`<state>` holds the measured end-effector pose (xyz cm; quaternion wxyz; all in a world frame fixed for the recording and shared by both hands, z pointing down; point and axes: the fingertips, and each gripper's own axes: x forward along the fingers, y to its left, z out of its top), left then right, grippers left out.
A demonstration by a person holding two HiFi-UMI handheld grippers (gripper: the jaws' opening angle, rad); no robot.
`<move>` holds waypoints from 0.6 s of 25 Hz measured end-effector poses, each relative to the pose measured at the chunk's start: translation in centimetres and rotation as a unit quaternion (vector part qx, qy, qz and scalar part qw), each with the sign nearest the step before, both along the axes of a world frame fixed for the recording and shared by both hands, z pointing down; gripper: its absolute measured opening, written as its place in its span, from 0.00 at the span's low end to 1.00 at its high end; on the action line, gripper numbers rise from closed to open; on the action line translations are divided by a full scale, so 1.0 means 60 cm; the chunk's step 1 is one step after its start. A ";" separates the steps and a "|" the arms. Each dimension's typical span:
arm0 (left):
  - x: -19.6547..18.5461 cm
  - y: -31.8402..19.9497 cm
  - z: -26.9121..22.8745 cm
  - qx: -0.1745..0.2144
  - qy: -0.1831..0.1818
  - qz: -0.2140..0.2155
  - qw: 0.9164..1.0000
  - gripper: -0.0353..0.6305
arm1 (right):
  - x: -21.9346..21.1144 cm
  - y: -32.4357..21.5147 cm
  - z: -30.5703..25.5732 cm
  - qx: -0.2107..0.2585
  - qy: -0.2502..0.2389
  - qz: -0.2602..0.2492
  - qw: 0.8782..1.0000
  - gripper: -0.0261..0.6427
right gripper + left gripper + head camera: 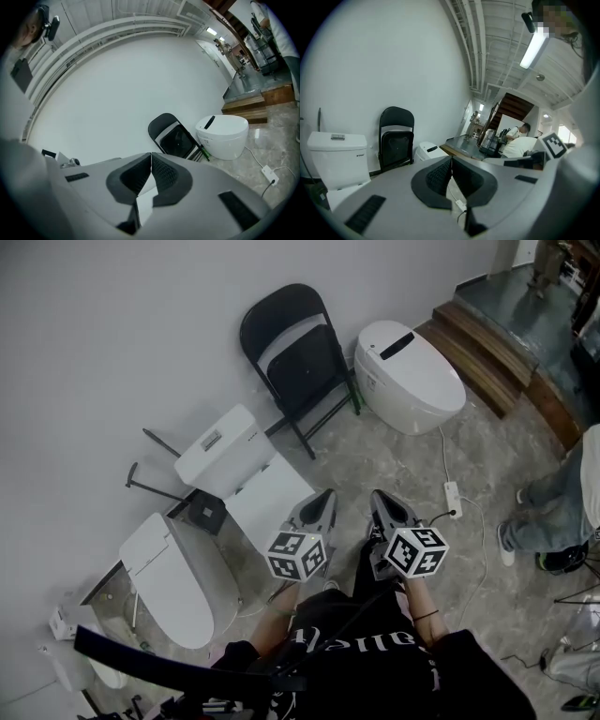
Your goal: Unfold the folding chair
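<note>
Ahead at twelve o'clock the folding chair [298, 362] leans folded; the left gripper [327, 494] and right gripper [376, 495] keep their jaws clenched, empty, so a nudge may topple it onto the toilet [410, 376].

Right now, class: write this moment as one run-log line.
folding chair: folded, against wall, untouched | left gripper: shut, empty | right gripper: shut, empty | step: unfolding not begun

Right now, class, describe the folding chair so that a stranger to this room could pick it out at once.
Find the long white wall. The folding chair leans folded against it, between a boxy toilet with a tank and a rounded egg-shaped toilet. Its thin black frame stands out among bulky white toilets.
</note>
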<state>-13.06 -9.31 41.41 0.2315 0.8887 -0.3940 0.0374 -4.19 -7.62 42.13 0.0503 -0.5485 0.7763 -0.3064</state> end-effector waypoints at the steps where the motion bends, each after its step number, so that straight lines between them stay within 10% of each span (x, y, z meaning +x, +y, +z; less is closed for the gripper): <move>1: 0.006 -0.026 0.001 -0.002 0.003 -0.008 1.000 0.06 | 0.010 -0.028 -0.002 0.003 0.000 -0.006 1.000 0.06; 15: 0.169 -0.323 -0.040 0.014 0.004 -0.108 0.994 0.06 | 0.186 -0.363 -0.041 0.026 0.001 -0.097 0.995 0.06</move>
